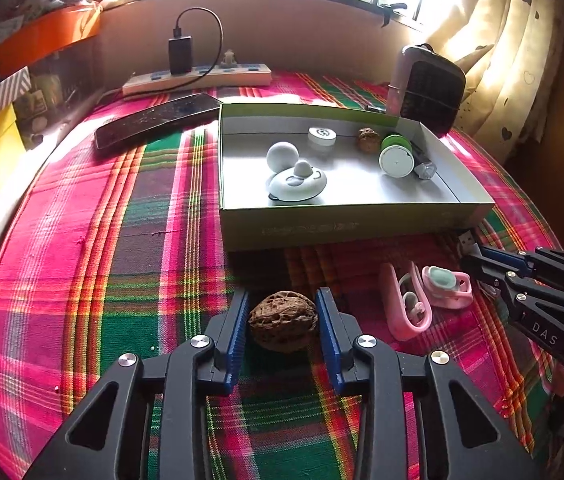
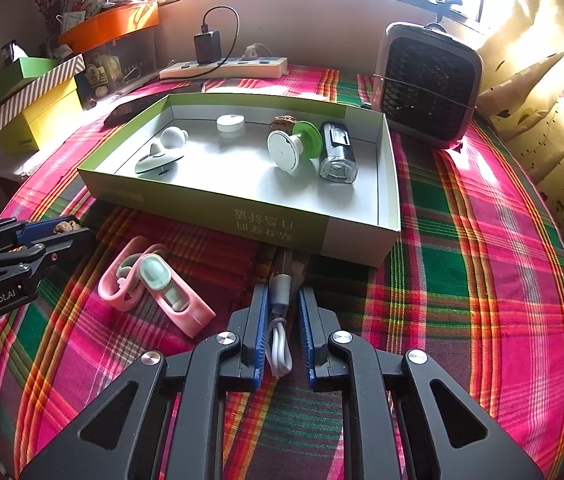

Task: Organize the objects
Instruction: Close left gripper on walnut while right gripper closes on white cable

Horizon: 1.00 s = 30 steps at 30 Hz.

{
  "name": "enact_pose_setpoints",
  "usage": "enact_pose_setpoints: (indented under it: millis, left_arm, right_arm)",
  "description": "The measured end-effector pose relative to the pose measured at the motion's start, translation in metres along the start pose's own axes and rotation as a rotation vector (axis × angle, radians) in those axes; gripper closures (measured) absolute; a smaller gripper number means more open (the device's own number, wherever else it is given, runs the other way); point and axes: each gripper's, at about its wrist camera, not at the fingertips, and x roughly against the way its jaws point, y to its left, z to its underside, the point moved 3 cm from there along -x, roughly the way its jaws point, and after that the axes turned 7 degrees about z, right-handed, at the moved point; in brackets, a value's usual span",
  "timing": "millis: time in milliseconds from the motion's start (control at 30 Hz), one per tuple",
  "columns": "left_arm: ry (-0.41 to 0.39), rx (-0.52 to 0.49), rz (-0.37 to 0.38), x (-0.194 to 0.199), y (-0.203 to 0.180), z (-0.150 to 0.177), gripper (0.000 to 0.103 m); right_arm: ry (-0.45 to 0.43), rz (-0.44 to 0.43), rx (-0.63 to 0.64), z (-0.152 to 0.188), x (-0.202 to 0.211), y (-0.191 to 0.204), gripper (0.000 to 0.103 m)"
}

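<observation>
Left hand-held gripper point(image 1: 283, 322) brackets walnut point(image 1: 283, 326) (contact unclear) | right hand-held gripper point(image 2: 284, 330) apart around cable point(image 2: 280, 340), plug shadowed

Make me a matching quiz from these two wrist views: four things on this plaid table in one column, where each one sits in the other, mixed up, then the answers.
Things:
1. walnut
2. white cable
3. green spool
4. pink clips

Places:
A. inside the open box
B. between the right hand-held gripper fingers
C. on the cloth in front of the box, ungripped
D. between the left hand-held gripper fingers

Pairs: 1-D, 2-B, 3-A, 4-C
</observation>
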Motion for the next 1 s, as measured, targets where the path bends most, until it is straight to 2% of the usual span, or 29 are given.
enact_pose_setpoints:
  millis: [1000]
  left_arm:
    - [0.004, 0.004, 0.009, -0.0003, -0.001, -0.0003, 0.072]
  right_arm:
    - [-0.009, -0.024, -0.034, 0.0012, 0.0022, -0.0029, 0.088]
